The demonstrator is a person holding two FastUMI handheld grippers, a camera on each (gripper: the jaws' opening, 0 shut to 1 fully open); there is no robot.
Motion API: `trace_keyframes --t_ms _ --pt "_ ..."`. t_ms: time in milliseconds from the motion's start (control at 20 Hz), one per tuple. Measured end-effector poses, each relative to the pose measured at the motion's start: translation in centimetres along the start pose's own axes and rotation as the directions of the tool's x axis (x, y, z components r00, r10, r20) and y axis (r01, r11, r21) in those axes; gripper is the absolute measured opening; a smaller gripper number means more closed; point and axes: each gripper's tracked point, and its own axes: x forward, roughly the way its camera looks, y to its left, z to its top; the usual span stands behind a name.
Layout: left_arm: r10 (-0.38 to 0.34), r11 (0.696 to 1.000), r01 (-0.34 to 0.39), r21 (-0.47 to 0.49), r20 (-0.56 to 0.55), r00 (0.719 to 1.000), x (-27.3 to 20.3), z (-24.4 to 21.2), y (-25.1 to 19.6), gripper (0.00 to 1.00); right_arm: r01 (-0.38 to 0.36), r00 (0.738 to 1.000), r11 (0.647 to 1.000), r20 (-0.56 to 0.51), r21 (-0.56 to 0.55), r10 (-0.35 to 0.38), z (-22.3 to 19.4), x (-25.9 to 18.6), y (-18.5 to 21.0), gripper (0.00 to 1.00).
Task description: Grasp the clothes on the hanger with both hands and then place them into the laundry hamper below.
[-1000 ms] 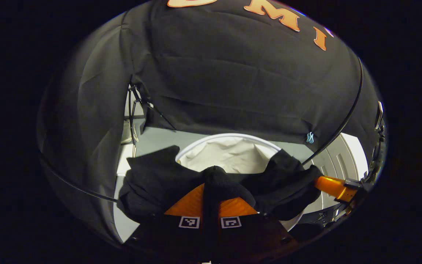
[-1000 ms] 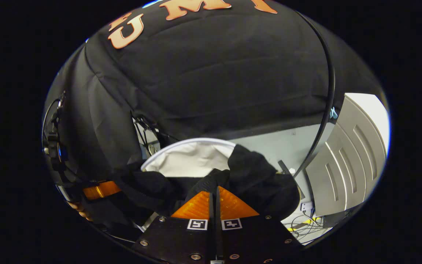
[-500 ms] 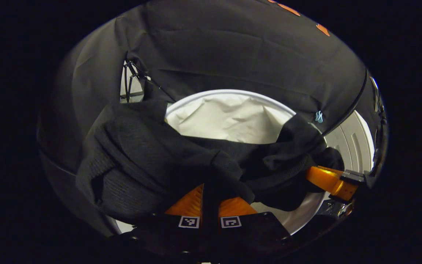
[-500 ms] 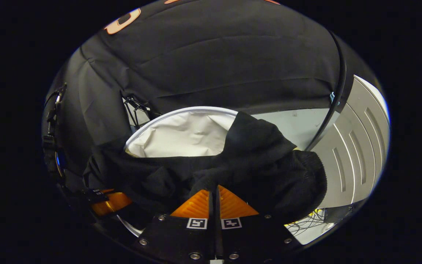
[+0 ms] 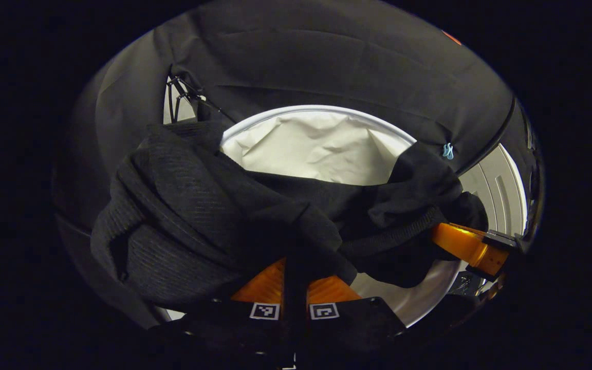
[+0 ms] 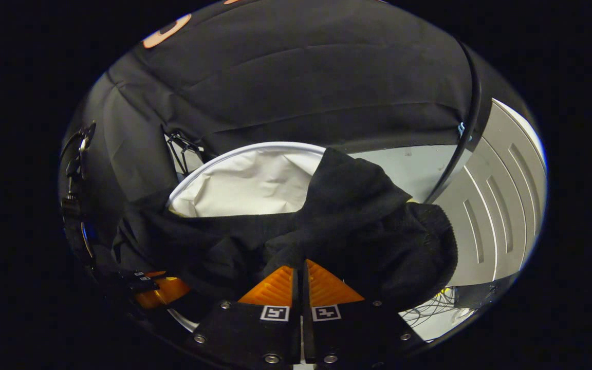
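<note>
While the black knit garment (image 5: 234, 216) sags between them, both grippers are clamped on it. Seen from the left gripper view, the left gripper (image 5: 295, 275) has its two fingers drawn together with a fold of the cloth pinched between them, and a ribbed sleeve or hem bunches up on its left side. Farther off at the right edge of that view, the right gripper (image 5: 468, 246) grips the other end of the garment. Seen from the right gripper view, the right gripper's fingers (image 6: 275, 288) sit nearly closed, the fabric squeezed at their tips, and the left gripper (image 6: 165, 290) shows low at the left — its hold there is mostly hidden by cloth.

The garment hangs over the mouth of the laundry hamper (image 5: 321, 110), a round white-rimmed basket with a pale crumpled liner (image 6: 244, 185); whether the cloth touches the rim is hard to tell. Behind the hamper hangs the black booth wall (image 5: 327, 61), and a grey panelled board (image 6: 496, 205) stands to the right — loose cables (image 6: 429, 311) lie on the floor below it.
</note>
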Motion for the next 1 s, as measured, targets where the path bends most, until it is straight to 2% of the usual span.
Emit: trace_keyframes --t_ms 50,200,250,300,350,500,550,700,850,900,1000 --pt "-0.008 1.0 0.008 0.0 -0.016 1.0 0.3 -0.5 -0.4 0.05 -0.008 1.0 1.0 -0.003 -0.022 0.008 -0.1 0.1 0.5 0.02" --pt "-0.03 1.0 0.03 -0.001 -0.046 0.999 0.4 -1.5 -0.9 0.17 -0.002 1.0 0.998 -0.011 -0.066 0.001 -0.4 0.2 0.8 0.08" --pt "-0.021 1.0 0.021 0.004 -0.047 0.999 0.4 -1.6 -1.3 0.2 0.006 1.0 0.998 -0.012 -0.068 -0.006 -0.3 0.1 0.7 0.0" --pt "-0.022 1.0 0.022 0.005 -0.047 0.999 0.2 -1.8 -1.5 0.22 0.012 1.0 0.998 -0.012 -0.07 -0.013 -0.3 0.0 0.6 0.11" --pt "-0.021 1.0 0.022 0.002 -0.048 0.999 0.1 -1.8 -1.6 0.39 0.012 1.0 0.998 -0.012 -0.065 -0.013 -0.1 0.0 0.5 0.13" --pt "-0.048 0.999 0.048 -0.012 -0.025 0.999 -0.6 -1.1 -2.1 0.84 -0.004 1.0 0.998 -0.009 -0.069 0.003 0.2 -1.5 0.6 0.38" --pt "-0.045 0.999 0.045 -0.012 -0.01 0.999 -1.3 -0.5 -1.9 0.99 -0.008 1.0 0.997 0.011 -0.077 0.009 1.0 -2.4 0.4 0.41" --pt "-0.062 0.998 0.063 -0.009 0.06 0.996 -4.3 1.8 -2.7 0.97 -0.013 0.994 0.997 0.103 -0.082 0.021 4.3 -6.2 0.6 0.65" --pt "-0.103 0.994 0.106 -0.012 0.163 0.981 -8.6 4.7 -3.7 1.0 -0.019 0.977 0.997 0.212 -0.079 0.035 8.4 -11.4 0.6 0.76" --pt "-0.113 0.993 0.118 -0.014 0.2 0.973 -10.0 6.0 -3.6 0.97 -0.023 0.969 0.997 0.245 -0.074 0.041 9.7 -13.2 0.5 0.79" --pt "-0.131 0.99 0.14 -0.012 0.268 0.954 -12.8 8.3 -3.6 0.97 -0.03 0.953 0.997 0.299 -0.071 0.05 11.7 -16.4 0.8 0.84"
